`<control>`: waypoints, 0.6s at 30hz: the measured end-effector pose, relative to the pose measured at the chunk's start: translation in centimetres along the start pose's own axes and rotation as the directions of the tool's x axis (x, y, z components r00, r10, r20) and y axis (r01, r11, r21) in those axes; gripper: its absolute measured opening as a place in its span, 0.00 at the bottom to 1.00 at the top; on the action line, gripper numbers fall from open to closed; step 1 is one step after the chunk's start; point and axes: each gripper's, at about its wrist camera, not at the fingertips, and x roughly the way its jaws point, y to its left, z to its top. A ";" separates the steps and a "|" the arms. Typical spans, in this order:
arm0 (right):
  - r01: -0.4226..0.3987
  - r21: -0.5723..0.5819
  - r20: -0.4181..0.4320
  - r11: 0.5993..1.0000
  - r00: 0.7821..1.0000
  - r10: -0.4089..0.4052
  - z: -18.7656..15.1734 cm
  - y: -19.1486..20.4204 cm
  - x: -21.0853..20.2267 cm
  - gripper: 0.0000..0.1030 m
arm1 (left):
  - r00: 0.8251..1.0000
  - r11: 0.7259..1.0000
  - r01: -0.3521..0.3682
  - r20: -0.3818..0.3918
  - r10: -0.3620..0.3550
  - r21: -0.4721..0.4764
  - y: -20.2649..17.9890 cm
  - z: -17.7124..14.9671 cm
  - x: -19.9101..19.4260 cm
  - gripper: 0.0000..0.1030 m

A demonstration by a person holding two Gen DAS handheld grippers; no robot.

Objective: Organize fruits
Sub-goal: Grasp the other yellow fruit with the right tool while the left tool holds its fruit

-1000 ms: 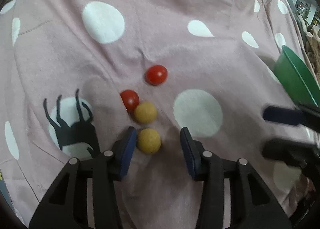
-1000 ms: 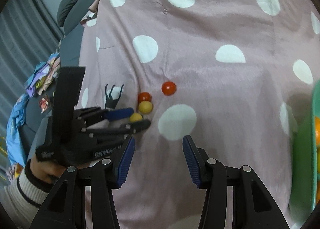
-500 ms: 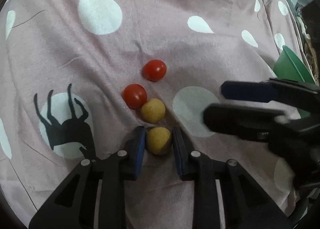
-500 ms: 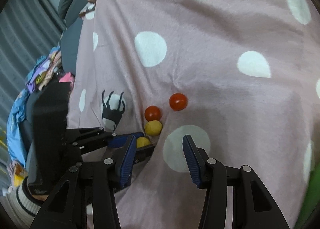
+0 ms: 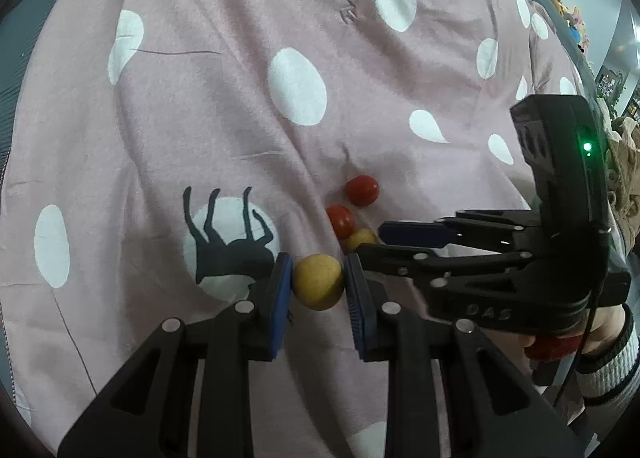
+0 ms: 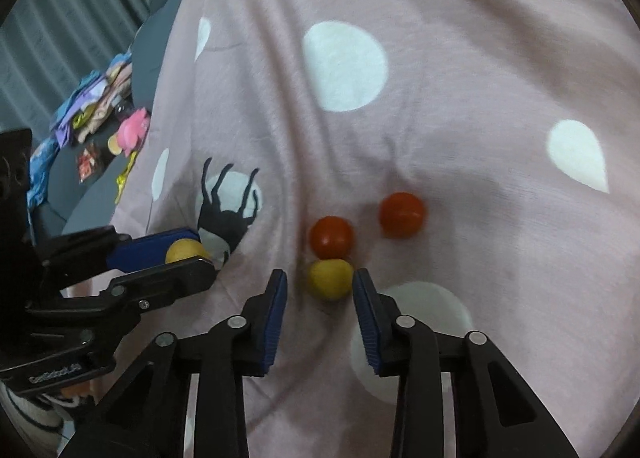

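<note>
Yellow fruit [image 5: 362, 238]: largely hidden behind right gripper [image 5: 370, 240] in left wrist view. Held fruit [image 6: 185, 250]: half covered by fingers [image 6: 176, 272] in right wrist view. Clutter [image 6: 94, 125] beside bed: too small to identify.

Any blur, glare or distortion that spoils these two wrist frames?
Left wrist: sharp; fisheye bends the pink polka-dot blanket, dark corner vignette, a glowing green indicator light. Right wrist: slightly softer, no glare; soft shadows beside the two red round fruits.

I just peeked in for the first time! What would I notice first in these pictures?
First, the left gripper pinching a yellow fruit above the pink spotted blanket. Next, the right gripper closing around a second yellow fruit, which touches one of two red fruits beside a black deer print.
</note>
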 end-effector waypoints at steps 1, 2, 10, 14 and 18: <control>0.006 -0.014 -0.003 1.000 1.000 -0.006 0.1 0.3 0.3 0.32 | 1.000 1.000 0.001 -0.003 -0.001 0.001 -0.1 0.1 0.3 0.25; 0.015 -0.029 -0.011 0.999 1.000 -0.015 0.2 0.6 0.6 0.30 | 1.000 1.000 0.002 -0.005 -0.002 -0.003 -0.1 0.1 0.4 0.26; 0.065 -0.037 -0.047 0.997 0.997 -0.066 0.7 0.7 2.3 0.30 | 1.000 0.999 0.015 -0.021 -0.016 -0.031 0.3 -0.2 0.7 0.26; 0.071 -0.039 -0.048 0.997 0.996 -0.073 1.0 0.8 2.7 0.30 | 1.000 0.999 0.014 -0.019 -0.015 -0.040 0.4 -0.4 0.4 0.26; 0.085 -0.045 -0.041 0.995 0.995 -0.087 0.9 1.0 2.6 0.26 | 1.000 0.999 0.014 -0.021 -0.015 -0.046 0.4 -0.7 0.1 0.26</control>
